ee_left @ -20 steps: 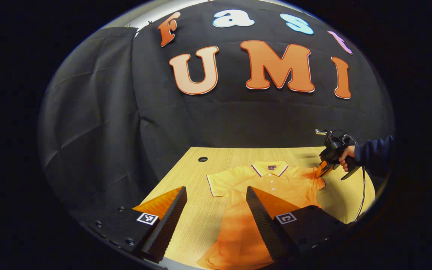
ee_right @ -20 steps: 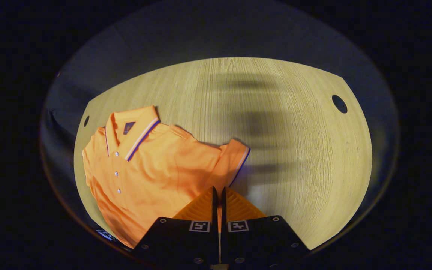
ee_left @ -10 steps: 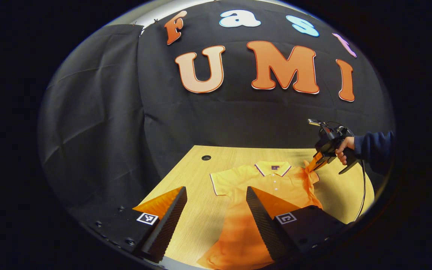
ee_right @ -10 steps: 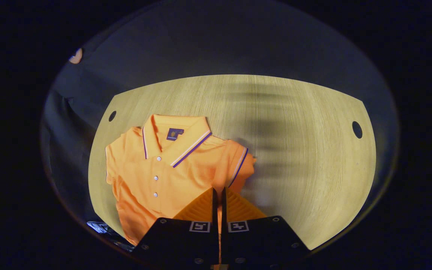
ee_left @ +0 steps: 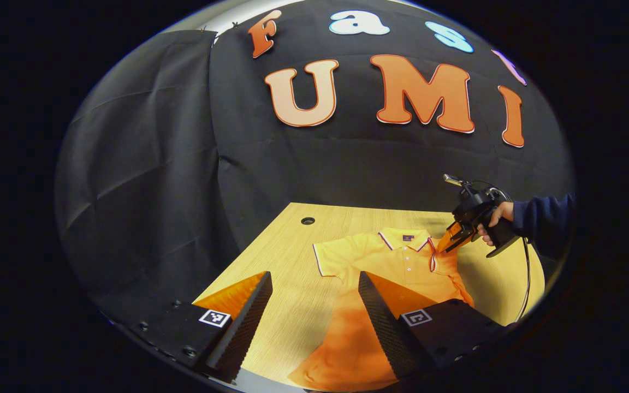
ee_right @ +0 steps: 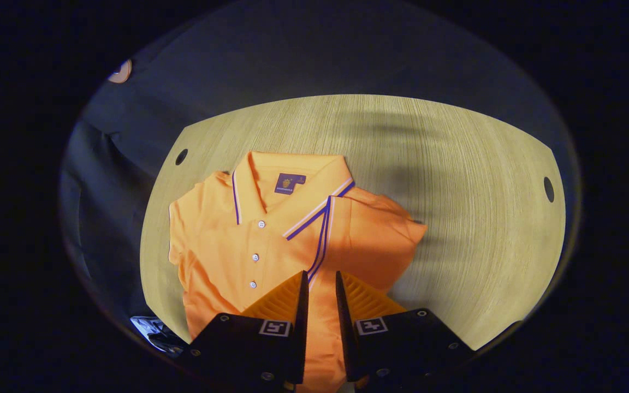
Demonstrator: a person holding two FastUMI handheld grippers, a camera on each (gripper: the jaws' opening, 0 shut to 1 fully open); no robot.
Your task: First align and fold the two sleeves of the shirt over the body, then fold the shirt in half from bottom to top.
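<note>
Right sleeve (ee_right: 372,234) is laid over the chest, cuff stripe beside the placket. Right hand-held gripper (ee_right: 320,284) is parted a little above it; no cloth is seen clamped. Release is best finished straight up, so the fold isn't dragged. Left hand-held gripper (ee_left: 314,284) is held wide open and empty; the other sleeve (ee_left: 336,254) is judged next, to be mirrored. Orange polo shirt (ee_right: 249,245) lies face up mid-worktop (ee_right: 456,164), collar toward the wall, buttoned, lightly creased.
</note>
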